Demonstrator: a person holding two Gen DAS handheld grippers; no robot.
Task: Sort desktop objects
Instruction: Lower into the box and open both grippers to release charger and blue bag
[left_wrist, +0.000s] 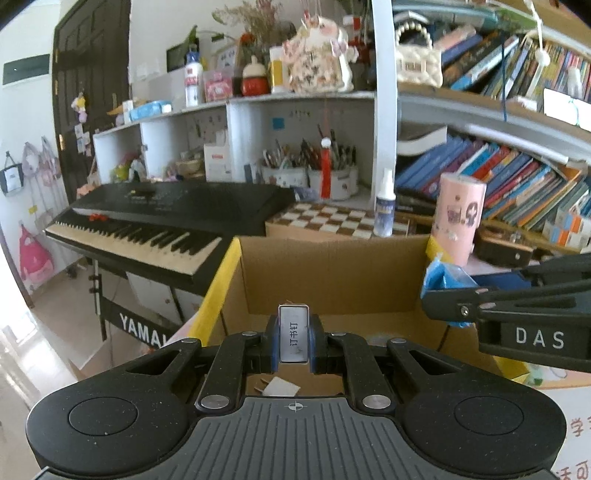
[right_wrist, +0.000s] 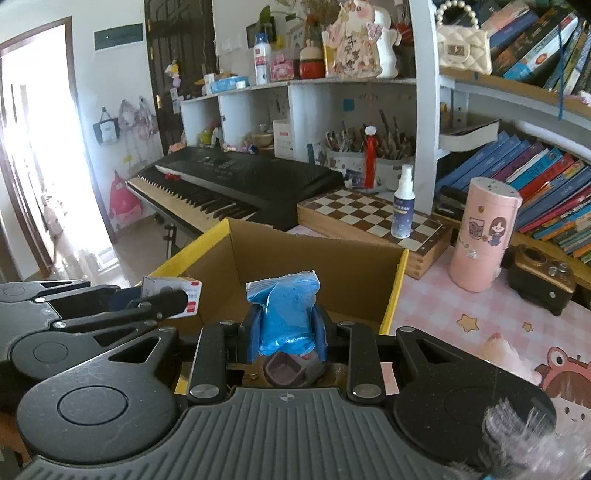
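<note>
We see the left gripper (left_wrist: 293, 338) with its jaws clamped on a small staple box (left_wrist: 293, 336), held over the open cardboard box (left_wrist: 332, 273). To its right, the right gripper (right_wrist: 286, 328) pinches a blue plastic packet (right_wrist: 284, 314) above the same box.

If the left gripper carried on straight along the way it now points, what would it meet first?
Probably the cardboard box. The left gripper, shut on a small staple box, points downward into the box's open top, so it would likely meet the box's inner floor or far wall first; depth is unclear.
</note>
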